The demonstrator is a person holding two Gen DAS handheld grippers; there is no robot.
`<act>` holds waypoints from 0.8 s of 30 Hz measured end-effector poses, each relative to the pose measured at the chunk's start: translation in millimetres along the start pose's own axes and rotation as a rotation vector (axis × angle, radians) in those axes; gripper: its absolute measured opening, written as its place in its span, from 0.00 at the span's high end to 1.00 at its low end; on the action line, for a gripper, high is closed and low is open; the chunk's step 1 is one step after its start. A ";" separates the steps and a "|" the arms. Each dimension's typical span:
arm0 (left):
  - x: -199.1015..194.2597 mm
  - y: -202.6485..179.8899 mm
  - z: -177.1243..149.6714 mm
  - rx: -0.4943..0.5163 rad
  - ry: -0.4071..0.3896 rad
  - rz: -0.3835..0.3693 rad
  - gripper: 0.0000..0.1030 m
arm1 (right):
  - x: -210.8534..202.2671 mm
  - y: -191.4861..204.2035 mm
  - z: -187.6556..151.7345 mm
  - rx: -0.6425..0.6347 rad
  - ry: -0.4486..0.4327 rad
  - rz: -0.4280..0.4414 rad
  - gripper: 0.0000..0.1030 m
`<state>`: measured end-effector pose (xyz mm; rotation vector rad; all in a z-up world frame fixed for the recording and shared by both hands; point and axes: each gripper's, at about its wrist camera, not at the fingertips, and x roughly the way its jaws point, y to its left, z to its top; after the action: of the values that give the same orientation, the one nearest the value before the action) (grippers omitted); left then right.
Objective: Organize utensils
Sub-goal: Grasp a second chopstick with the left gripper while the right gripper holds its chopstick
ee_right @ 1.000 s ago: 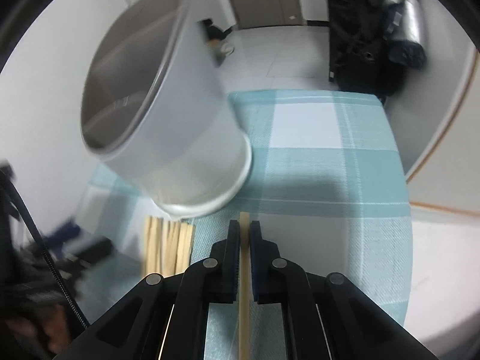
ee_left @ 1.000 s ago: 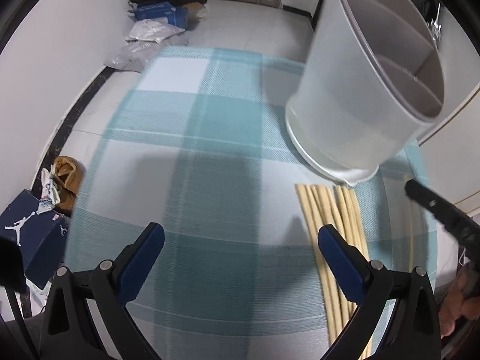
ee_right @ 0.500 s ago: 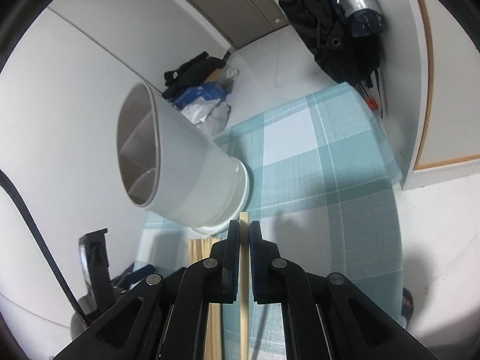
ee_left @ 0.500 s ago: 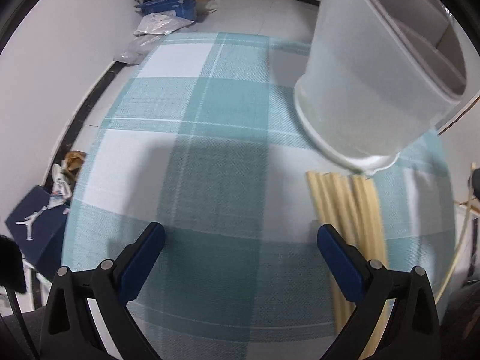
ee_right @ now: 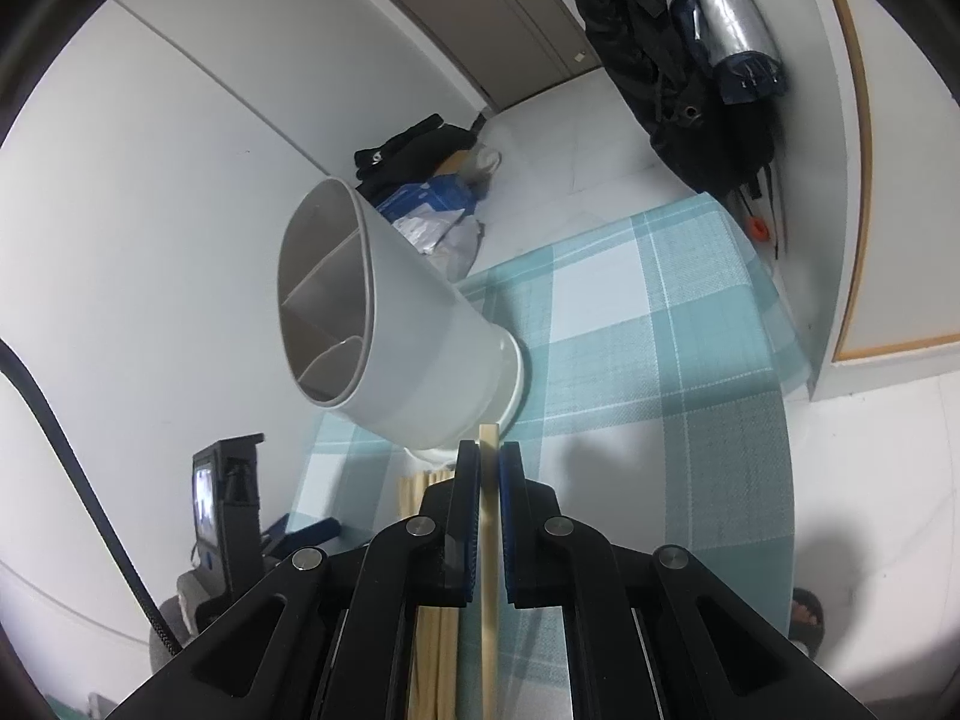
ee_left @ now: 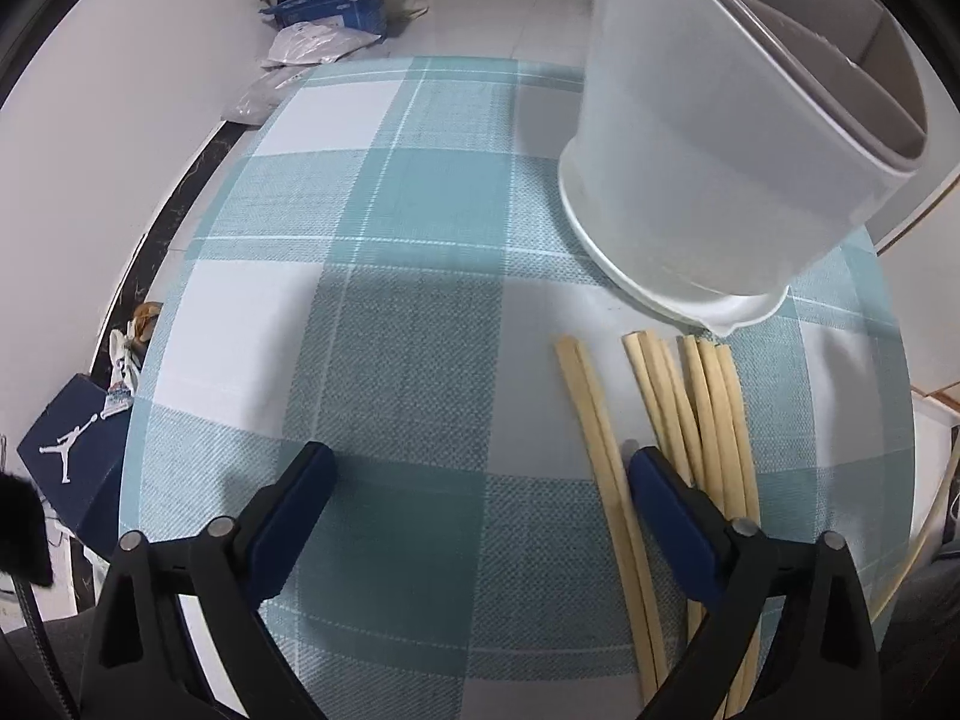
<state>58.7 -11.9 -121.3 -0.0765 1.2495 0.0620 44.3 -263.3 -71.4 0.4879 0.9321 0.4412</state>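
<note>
A white divided utensil holder (ee_left: pixel 708 150) stands on the teal checked tablecloth (ee_left: pixel 390 300). Several pale wooden chopsticks (ee_left: pixel 708 408) lie side by side in front of its base. My left gripper (ee_left: pixel 477 474) hovers over the cloth, its jaws wide and closing. One pair from the chopsticks lies just inside its right pad (ee_left: pixel 654 480), and nothing is pressed. My right gripper (ee_right: pixel 489 462) is shut on a single chopstick (ee_right: pixel 489 438), whose tip pokes out past the pads, towards the holder (ee_right: pixel 420 348). The loose chopsticks (ee_right: pixel 420 486) show to the left of that gripper.
The round table's edge (ee_left: pixel 144 396) drops to a tiled floor with a dark blue shoebox (ee_left: pixel 66 450), bags and dark clothes (ee_left: pixel 324 0). A small screen on a black stand (ee_right: pixel 225 492) sits left of the table. Jackets (ee_right: pixel 690 60) hang at the back right.
My right gripper has lifted and tilted up with the chopstick, so the holder looks farther off. My left gripper has edged towards the loose chopsticks, and its right pad now overlaps them.
</note>
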 end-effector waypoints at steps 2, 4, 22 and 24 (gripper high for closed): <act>-0.2 0.2 0.1 -0.009 0.001 -0.003 0.10 | -1.7 -0.3 0.4 0.002 -0.004 0.006 0.95; -1.0 2.6 1.0 -0.036 0.003 -0.029 0.11 | -2.2 -0.1 0.5 0.000 -0.005 0.011 0.95; 16.6 18.9 20.0 -0.074 0.011 0.010 0.08 | 2.6 3.0 2.7 -0.013 0.006 0.023 0.95; 17.0 16.5 20.2 -0.072 0.007 0.013 0.09 | 2.8 2.9 2.6 -0.011 0.007 0.023 0.95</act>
<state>81.8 6.4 -131.5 -0.1308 1.2554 0.1185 47.5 -259.9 -70.3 0.4880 0.9316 0.4689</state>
